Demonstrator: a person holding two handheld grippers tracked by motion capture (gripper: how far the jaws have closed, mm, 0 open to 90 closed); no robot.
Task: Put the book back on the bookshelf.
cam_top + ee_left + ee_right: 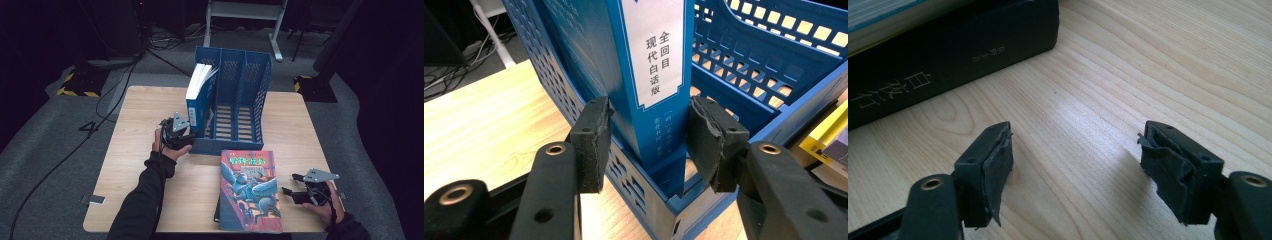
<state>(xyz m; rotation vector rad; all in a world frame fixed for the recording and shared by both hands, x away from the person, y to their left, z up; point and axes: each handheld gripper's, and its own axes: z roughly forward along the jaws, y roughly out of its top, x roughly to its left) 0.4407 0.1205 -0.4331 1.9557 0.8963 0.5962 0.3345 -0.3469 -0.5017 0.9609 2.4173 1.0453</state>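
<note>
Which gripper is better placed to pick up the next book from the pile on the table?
Probably the right gripper: its open jaws sit beside the pile of books. The left gripper straddles the blue book in the file rack.

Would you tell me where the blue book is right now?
In the high view, the blue book stands upright in the leftmost slot of the blue file rack, just ahead of the left gripper.

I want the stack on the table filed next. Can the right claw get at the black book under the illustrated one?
Probably yes. The right claw rests open on bare table beside the stack, and the black book shows its spine towards it with nothing between. The illustrated book lying on top would come along or slide.
</note>
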